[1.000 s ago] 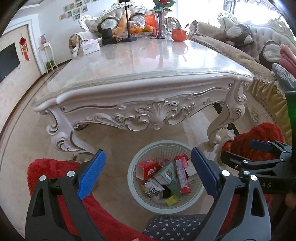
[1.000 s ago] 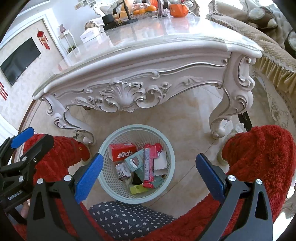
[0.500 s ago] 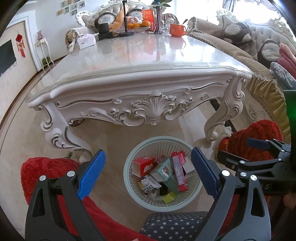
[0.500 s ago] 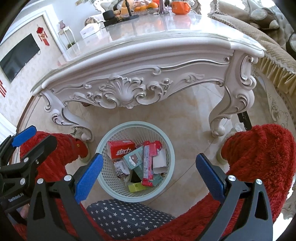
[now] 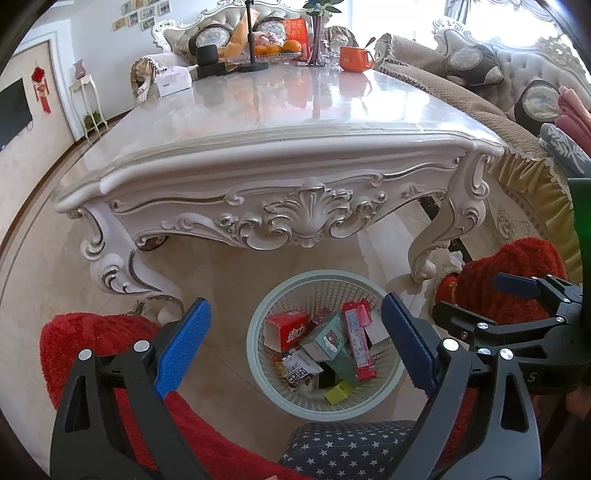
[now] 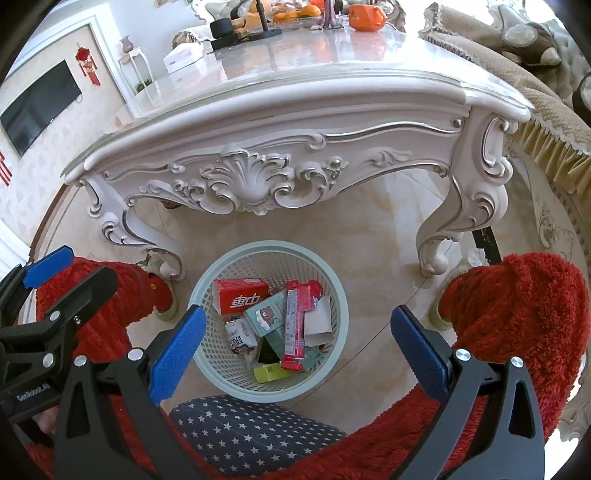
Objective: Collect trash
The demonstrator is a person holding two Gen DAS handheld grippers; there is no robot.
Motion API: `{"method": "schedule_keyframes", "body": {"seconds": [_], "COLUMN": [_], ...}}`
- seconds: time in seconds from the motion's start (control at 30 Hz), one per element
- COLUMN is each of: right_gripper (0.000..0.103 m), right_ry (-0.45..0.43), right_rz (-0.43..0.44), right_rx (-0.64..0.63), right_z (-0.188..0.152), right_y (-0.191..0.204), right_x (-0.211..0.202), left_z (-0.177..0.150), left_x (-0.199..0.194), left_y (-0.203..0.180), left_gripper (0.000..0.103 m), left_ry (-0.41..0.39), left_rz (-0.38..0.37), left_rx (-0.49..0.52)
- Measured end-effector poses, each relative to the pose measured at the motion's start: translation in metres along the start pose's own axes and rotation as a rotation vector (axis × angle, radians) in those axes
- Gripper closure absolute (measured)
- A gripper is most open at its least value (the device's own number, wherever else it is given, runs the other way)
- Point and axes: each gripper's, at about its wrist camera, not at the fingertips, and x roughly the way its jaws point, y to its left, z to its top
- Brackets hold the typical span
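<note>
Beige floor below carved table (image 5: 280, 155): basket (image 5: 258, 354) holds trash; my left gripper (image 5: 295, 347) and right gripper (image 6: 299, 347) both wide, empty.

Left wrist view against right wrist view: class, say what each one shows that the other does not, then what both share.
Only the left wrist view shows the right gripper and the photo frames on the wall. Only the right wrist view shows the left gripper. Both share the mesh basket holding the red box, under the carved white table.
</note>
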Motion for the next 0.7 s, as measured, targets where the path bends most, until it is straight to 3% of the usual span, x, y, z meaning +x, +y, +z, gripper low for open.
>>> {"method": "schedule_keyframes", "body": {"seconds": [0.7], "right_gripper": [0.007], "right_ry": [-0.007], "right_rz": [-0.012], "right_rx": [-0.009], "right_z": [0.003], "right_y": [-0.0015], "right_x": [-0.0003], "left_z": [0.0024], "left_x": [0.0048], "left_y": [0.0015], "left_gripper": [0.012], "left_ry": [0.006], "left_rz": [0.015], "left_rx": [0.01]}}
